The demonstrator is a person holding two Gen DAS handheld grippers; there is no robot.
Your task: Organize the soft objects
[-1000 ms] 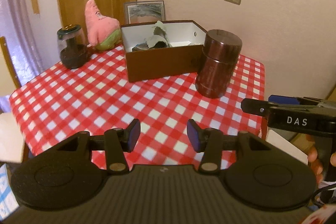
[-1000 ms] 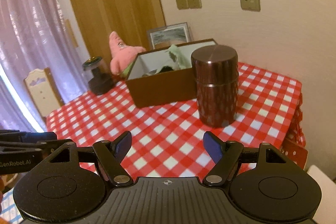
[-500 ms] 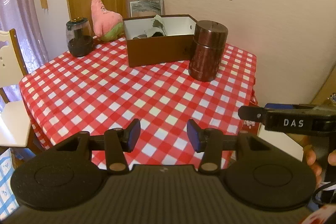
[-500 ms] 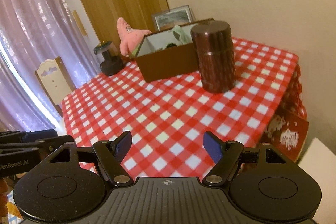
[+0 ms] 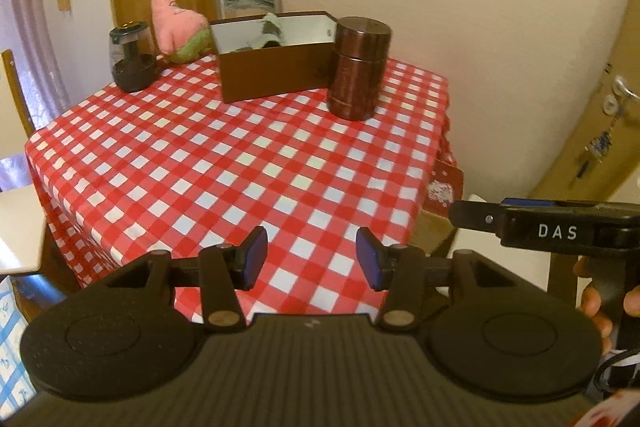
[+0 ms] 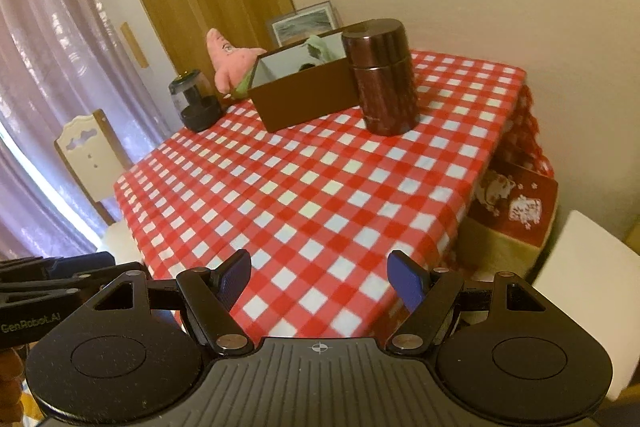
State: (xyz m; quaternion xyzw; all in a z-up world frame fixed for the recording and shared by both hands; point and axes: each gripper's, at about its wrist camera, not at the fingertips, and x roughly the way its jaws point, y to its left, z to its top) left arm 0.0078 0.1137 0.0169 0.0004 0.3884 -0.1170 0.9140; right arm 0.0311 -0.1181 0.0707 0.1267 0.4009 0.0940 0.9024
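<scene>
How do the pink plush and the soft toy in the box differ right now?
The pink plush stands upright on the tablecloth, outside and left of the brown box; the grey-green toy sits inside it, half hidden. The plush is pink with a green base; the toy is pale grey-green. Neither is held.

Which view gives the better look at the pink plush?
The left wrist view: the pink plush shows nearly whole, standing left of the box, only its lower right edge cut off. In the right wrist view the plush is smaller, and the box corner hides its lower side.
</scene>
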